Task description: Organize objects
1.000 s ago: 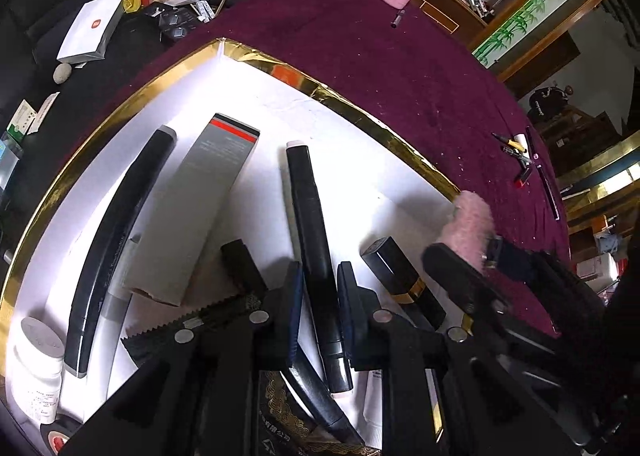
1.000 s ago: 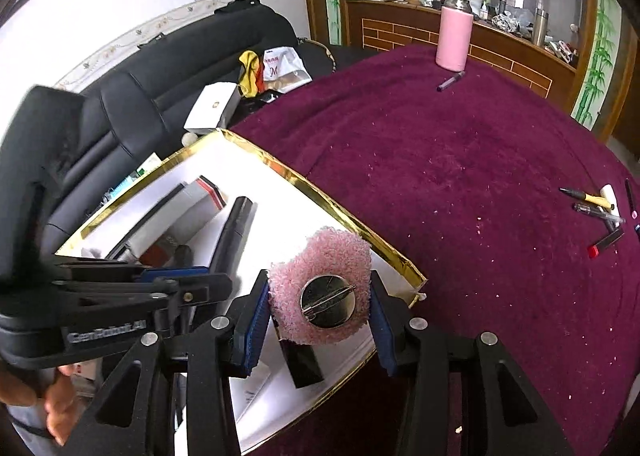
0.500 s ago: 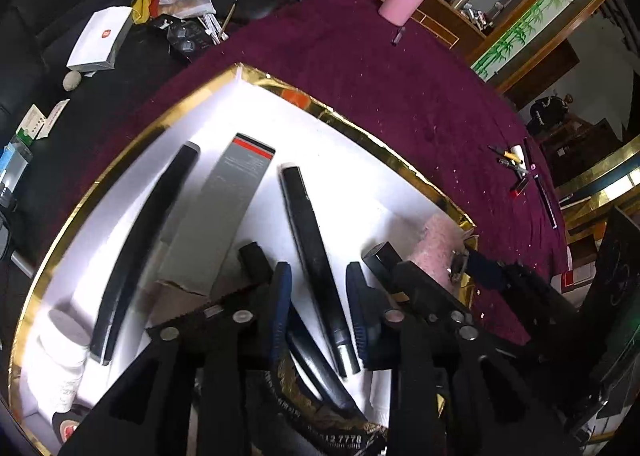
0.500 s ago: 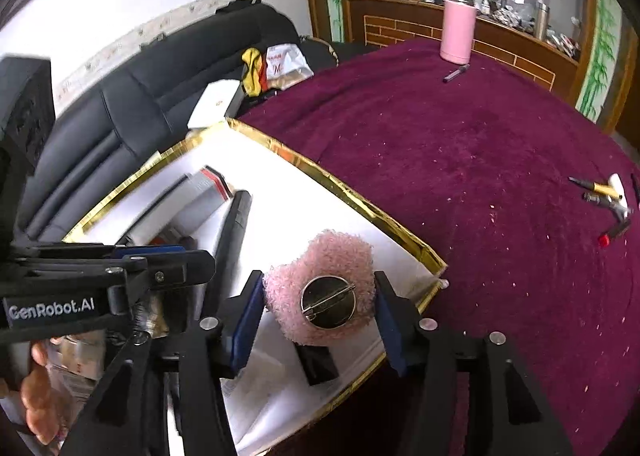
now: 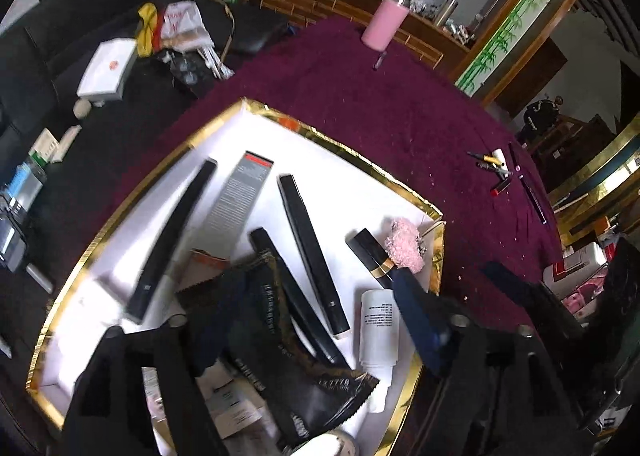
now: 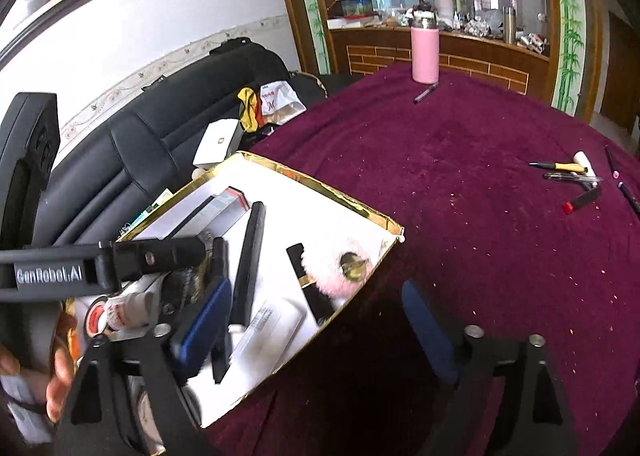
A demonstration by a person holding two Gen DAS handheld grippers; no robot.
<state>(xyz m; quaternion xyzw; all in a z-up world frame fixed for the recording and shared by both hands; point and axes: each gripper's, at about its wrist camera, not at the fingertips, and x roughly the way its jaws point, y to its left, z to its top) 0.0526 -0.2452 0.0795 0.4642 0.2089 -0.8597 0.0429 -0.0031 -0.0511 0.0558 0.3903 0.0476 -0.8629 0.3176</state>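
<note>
A white box with a gold rim [image 5: 400, 184] [image 6: 320, 180] sits on the maroon tablecloth and holds several cosmetics. A pink fluffy puff [image 5: 404, 246] [image 6: 340, 276] with a metal clip lies in the box's right corner, leaning on a black and gold lipstick tube [image 5: 370, 254] [image 6: 310, 288]. My right gripper [image 6: 316, 328] is open and empty, just behind the puff at the box's near edge. My left gripper [image 5: 316, 320] is open and empty above the black tubes [image 5: 308, 248] and a dark sachet [image 5: 280, 336].
A pink bottle [image 6: 425, 52] and a pen stand at the table's far side. Several pens and a red lipstick [image 6: 580, 200] lie on the cloth at the right. A black sofa [image 6: 140, 128] with boxes and bags is behind the box.
My right gripper opened and let go of the pink puff, which now lies in the box corner. Both grippers drew back and up. The left gripper opened wider.
</note>
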